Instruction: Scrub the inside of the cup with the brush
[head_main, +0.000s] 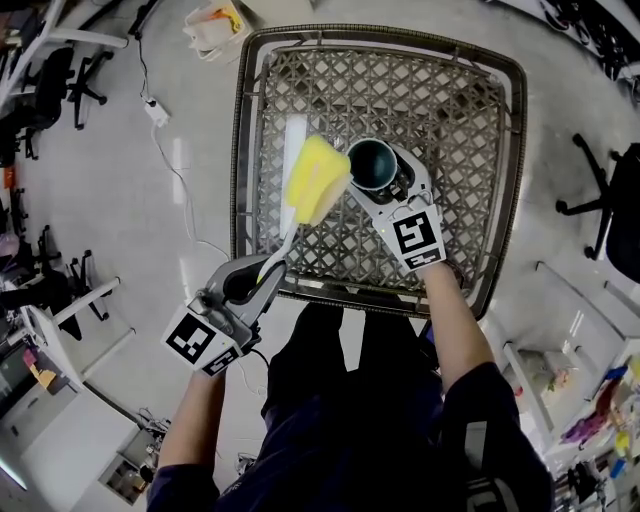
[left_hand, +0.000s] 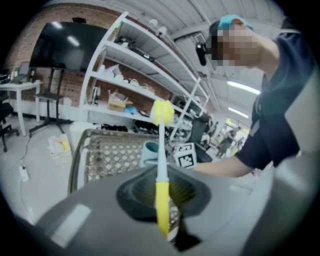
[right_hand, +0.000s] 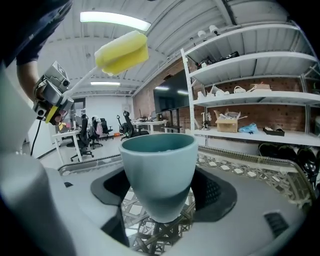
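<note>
clamping is seen at both grippers. the yellow end of the brush (left_hand: 161, 196) handle is pinched between the fingers of the left gripper (head_main: 258, 275), which are drawn together on it. from the fingertips the shaft runs straight ahead, turning white past the yellow grip. it ends in a yellow sponge head (head_main: 318, 178) well beyond them.

the cup (right_hand: 159, 167), teal and upright with its mouth open upward, is held between the fingers of the right gripper (head_main: 380, 172). the two pads are pressed against opposite sides of its lower body, and the rim stands above them. the base is seen just over the lattice of the woven table (head_main: 470, 110) below the fingers; whether it touches cannot be told.

seen from the right gripper's fingers, the sponge head is found above and to the left of the cup, apart from the rim and outside the bowl. in the head view it is shown just beside the cup's rim, on the side toward the left gripper.

a marker cube (head_main: 418, 237) is carried behind the right fingers, and another (head_main: 200, 340) behind the left fingers. shelves (right_hand: 250, 95) are seen far beyond the right fingertips.
</note>
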